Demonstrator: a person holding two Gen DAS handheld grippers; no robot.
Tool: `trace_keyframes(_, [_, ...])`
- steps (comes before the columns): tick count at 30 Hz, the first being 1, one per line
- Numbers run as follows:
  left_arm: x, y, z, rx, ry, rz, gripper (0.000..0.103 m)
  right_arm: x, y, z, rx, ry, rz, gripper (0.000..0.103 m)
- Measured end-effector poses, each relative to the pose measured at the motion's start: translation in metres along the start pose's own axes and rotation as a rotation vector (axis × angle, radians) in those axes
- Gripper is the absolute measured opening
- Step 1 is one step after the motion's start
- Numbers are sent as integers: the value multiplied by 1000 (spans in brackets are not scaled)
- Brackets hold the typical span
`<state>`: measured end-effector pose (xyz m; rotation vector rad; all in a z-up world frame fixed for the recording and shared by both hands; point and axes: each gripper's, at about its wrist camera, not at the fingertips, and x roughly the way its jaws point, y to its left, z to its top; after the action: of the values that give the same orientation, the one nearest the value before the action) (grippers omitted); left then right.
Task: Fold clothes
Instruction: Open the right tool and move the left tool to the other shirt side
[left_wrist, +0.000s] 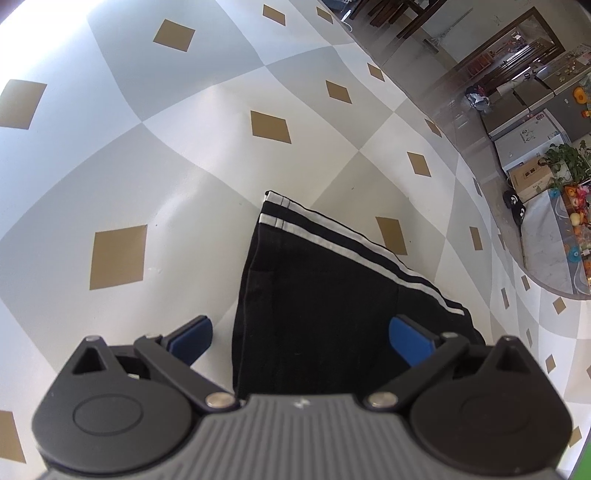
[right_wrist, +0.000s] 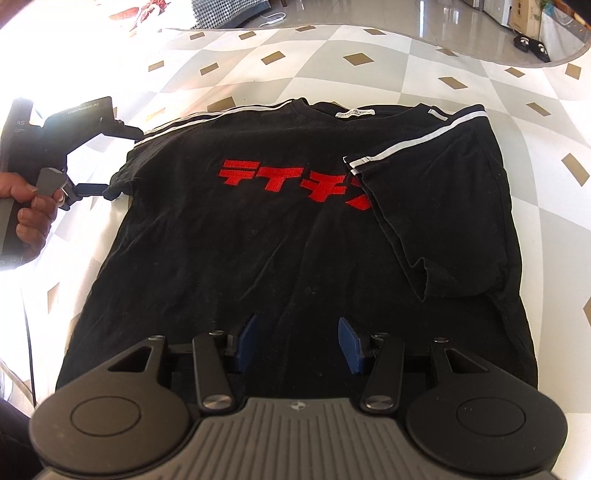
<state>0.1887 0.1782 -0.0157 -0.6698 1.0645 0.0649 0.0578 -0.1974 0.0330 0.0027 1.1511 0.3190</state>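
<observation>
- left gripper (right_wrist: 122, 164): at the far left of the right wrist view, held in a hand (right_wrist: 26, 206). fingers spread wide, one at the striped shoulder line, one at the sleeve's lower edge. they bracket the left sleeve (left_wrist: 314, 288) without pinching it; in its own view the blue pads (left_wrist: 410, 339) stand well apart with the cloth between them.
- left sleeve: black with two white stripes, lying flat on the table (left_wrist: 147, 166), not yet folded in.
- t-shirt (right_wrist: 258, 258): black, red lettering (right_wrist: 291, 181) on the chest, spread face up in the middle of the checked table, collar and label (right_wrist: 354, 112) at the far edge, hem nearest the right wrist camera.
- right gripper (right_wrist: 297, 341): over the lower middle of the shirt near the hem, fingers partly open, holding nothing.
- right sleeve (right_wrist: 424, 206): already turned in over the chest, its cuff covering the end of the lettering.
- step in hand, as judged: the second sleeve fold, at the reach-and-grasp stage.
- next move calls for: closing the left fingers on the sleeve cuff, lifting little, and carrying it inward to mirror the right side; the thin cloth may drag the shoulder along, so the right gripper could usefully steady the body.
</observation>
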Motion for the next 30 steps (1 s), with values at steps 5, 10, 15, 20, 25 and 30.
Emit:
trace_keyframes(5, [0,-6,0,42,-19,-16,86,1,-2,0,14,11,7,47])
trace_keyframes(10, [1,-8,0,45,-16,-38,54,2,-2,1,13,14,6,47])
trace_keyframes(15, [2,-3,-1,10,-18,-39,30,4,-1,1,7,16,8,47])
trace_keyframes(20, [1,0,-5,-32,-35,-10,15,3,-2,1,14,15,1,47])
trace_keyframes(25, [-8,0,-5,-85,-76,-23,11,1,-5,1,23,7,-3,47])
trace_keyframes(30, [-17,-23,-7,-33,-92,-90,11,1,-6,2,30,3,-4,47])
